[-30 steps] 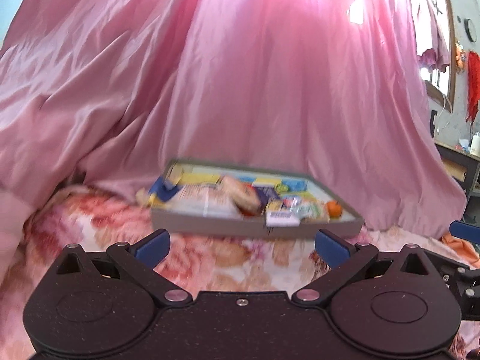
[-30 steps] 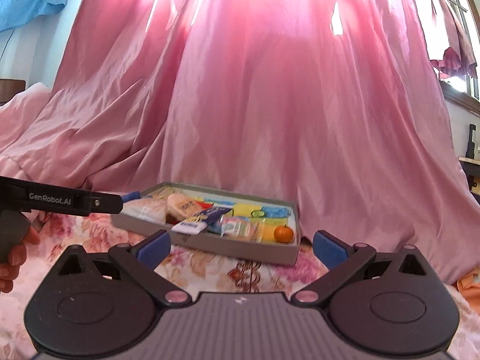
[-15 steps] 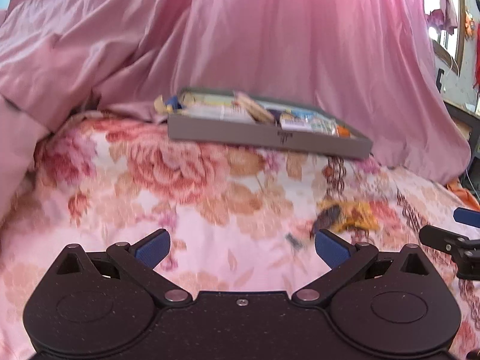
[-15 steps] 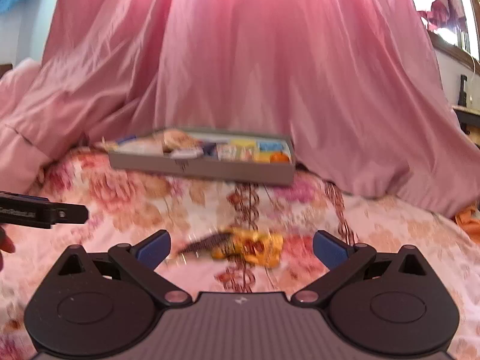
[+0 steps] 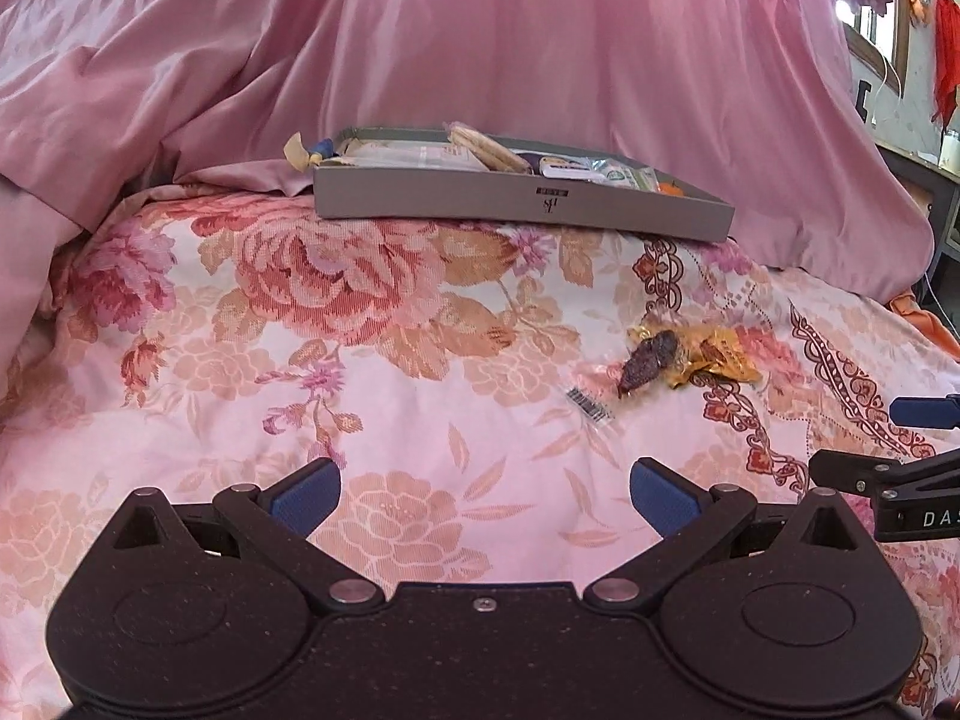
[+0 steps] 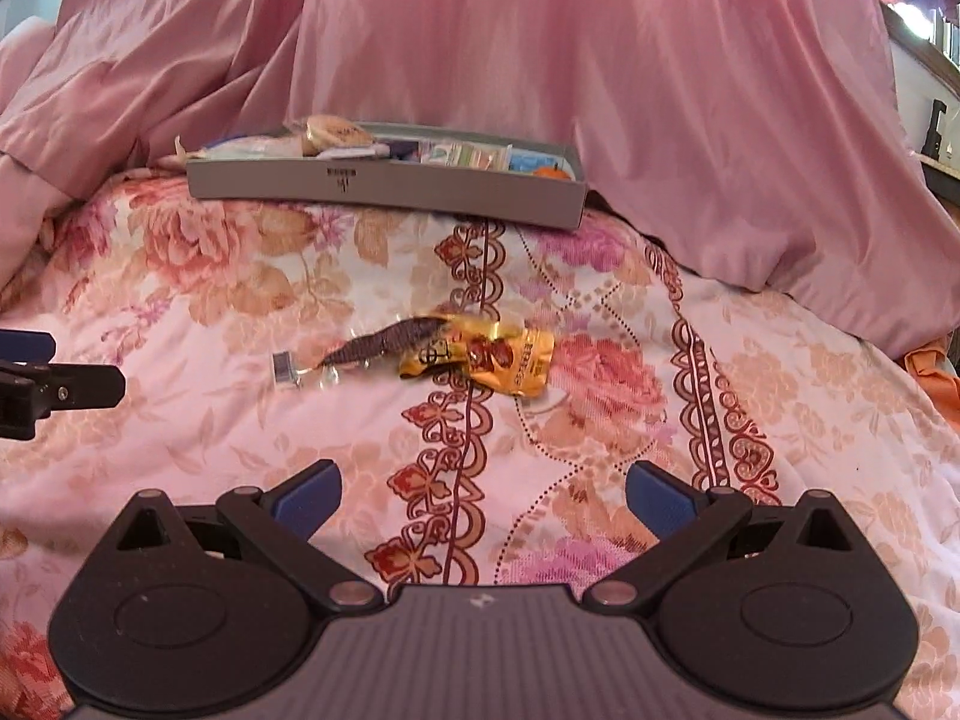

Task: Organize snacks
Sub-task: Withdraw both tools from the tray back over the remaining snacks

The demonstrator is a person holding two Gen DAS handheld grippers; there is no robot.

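Gold snack packet (image 6: pixel 501 354) is lying flat on the floral bedspread (image 6: pixel 180 330), overlapping a clear-wrapped dark snack (image 6: pixel 366 351) just left of it. Grey tray (image 6: pixel 384 183) of snacks is sitting well behind, by the pink curtain (image 6: pixel 540 48). Left gripper (image 5: pixel 483 495) and right gripper (image 6: pixel 483 495) are hovering with fingers spread wide, holding nothing.

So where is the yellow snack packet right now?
The yellow snack packet lies loose on the floral bedspread, in front of the grey snack box, touching a clear packet with a dark snack.
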